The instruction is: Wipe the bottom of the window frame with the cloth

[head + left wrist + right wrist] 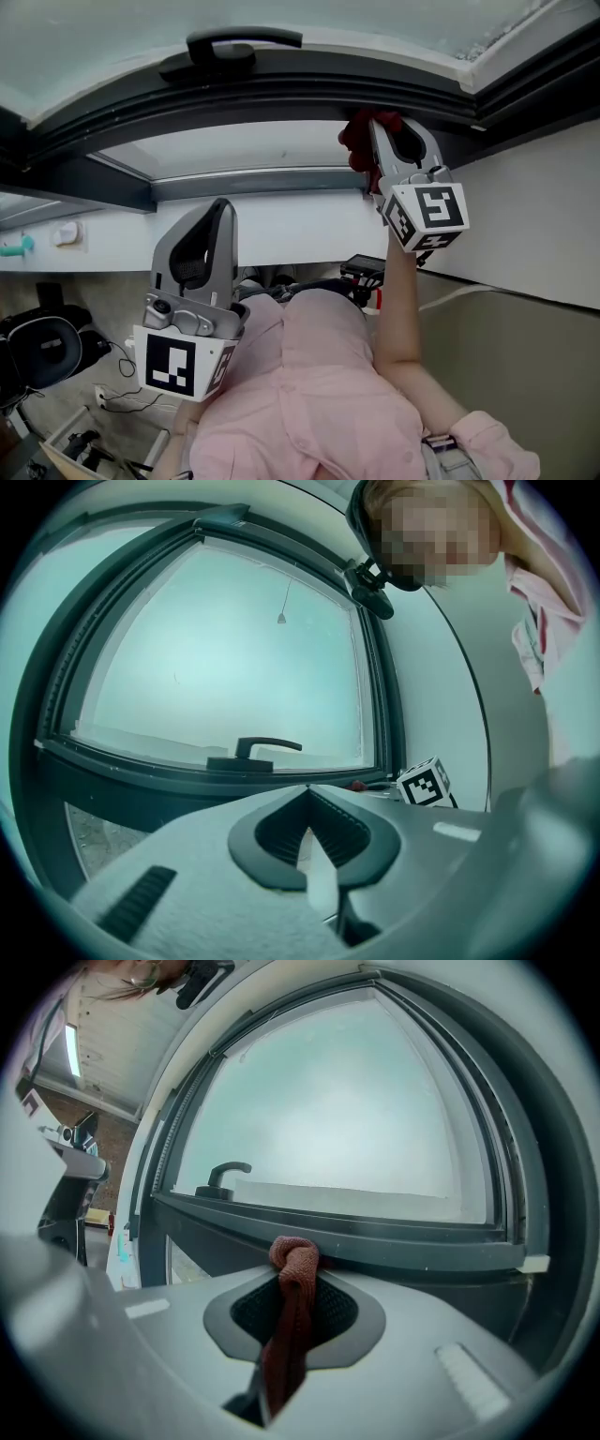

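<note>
At the window frame (281, 94), right tongs (377, 131) clenched on red cloth (292, 1269), left tongs (221, 212) closed empty, per gripper views.

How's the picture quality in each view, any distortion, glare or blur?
Head view: evenly lit, window frame bows into an arc. Left gripper view: fisheye, dark corners, left gripper soft close to the lens. Right gripper view: fisheye, pane washed pale, cloth sharp.
</note>
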### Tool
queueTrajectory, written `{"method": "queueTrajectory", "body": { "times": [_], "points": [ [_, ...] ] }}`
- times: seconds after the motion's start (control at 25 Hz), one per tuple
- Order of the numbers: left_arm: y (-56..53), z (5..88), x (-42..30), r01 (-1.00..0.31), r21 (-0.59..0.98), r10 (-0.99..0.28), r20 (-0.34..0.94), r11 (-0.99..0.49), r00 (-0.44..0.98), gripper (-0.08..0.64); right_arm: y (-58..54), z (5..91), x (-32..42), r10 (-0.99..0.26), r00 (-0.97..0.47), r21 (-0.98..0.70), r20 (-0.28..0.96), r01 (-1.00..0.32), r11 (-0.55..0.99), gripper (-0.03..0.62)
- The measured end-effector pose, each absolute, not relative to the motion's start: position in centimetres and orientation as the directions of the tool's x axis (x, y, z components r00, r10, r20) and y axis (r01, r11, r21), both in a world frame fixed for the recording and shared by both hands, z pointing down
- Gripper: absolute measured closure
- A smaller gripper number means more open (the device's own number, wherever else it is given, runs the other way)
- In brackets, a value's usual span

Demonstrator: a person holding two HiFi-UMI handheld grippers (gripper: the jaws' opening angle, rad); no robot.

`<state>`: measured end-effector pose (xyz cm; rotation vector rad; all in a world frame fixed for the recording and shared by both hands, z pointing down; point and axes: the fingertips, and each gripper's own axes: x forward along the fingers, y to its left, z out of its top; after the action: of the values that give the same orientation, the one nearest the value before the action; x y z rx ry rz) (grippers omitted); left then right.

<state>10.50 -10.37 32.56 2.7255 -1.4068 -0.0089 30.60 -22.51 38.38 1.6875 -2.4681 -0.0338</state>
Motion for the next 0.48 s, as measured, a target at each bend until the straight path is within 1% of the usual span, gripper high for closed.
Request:
{"method": "queueTrajectory", "body": {
  "times": [0.48],
  "points": [
    [-10.0, 32.8, 8.9, -0.823, 0.079, -0.824, 0.031, -0.563, 0.566, 0.56, -22.5, 38.5, 31.1, -0.922, -0.363, 0.123, 0.132, -0.917, 0.379, 0.541]
  ]
}}
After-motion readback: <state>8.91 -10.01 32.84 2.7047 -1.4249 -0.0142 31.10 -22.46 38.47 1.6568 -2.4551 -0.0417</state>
